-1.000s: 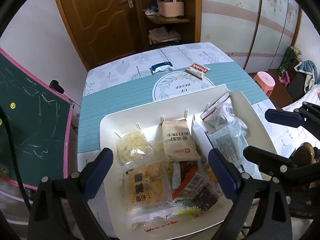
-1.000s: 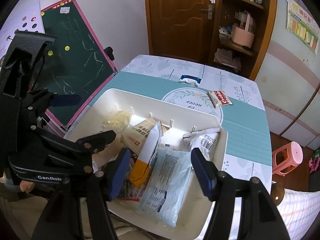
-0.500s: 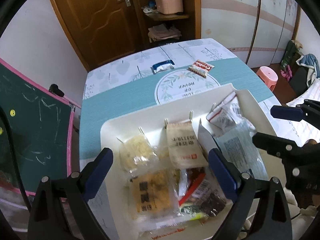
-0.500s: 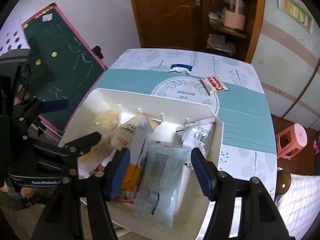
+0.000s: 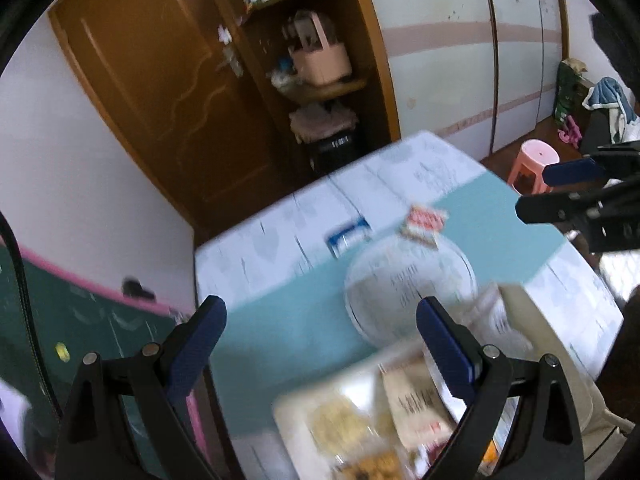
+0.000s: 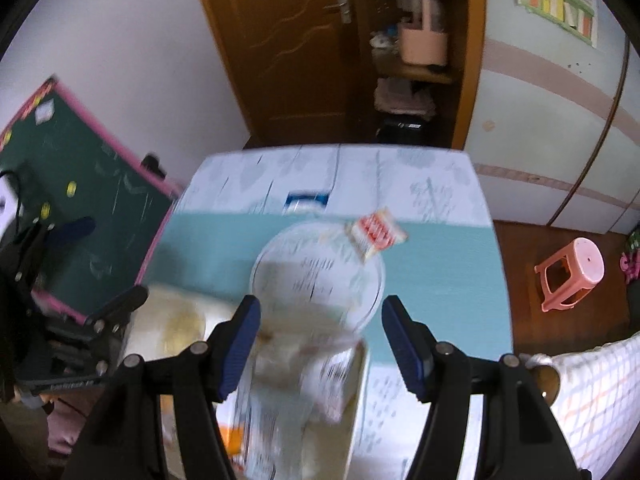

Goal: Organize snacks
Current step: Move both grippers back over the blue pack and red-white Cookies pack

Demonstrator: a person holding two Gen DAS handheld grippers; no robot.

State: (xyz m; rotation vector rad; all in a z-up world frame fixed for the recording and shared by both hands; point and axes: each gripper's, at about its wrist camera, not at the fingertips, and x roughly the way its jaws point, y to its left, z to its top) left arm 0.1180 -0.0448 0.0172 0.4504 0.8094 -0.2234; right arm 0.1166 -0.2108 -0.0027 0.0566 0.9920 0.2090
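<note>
Left gripper (image 5: 318,340) gapes empty above blurred snack tray (image 5: 532,320).

Heavy motion blur, almost no text legible. Red-and-white snack packet (image 6: 376,233) ahead of the right gripper's (image 6: 320,344) fingers: white lettering, unreadable. Round white mat emblem (image 6: 316,276) between those fingers: dark print lines, smeared. Tan snack pouch (image 5: 416,404) by the left gripper's (image 5: 320,348) right finger: dark characters, unreadable. Left gripper body (image 6: 64,386), left of the right gripper: pale logo, blurred.
</note>
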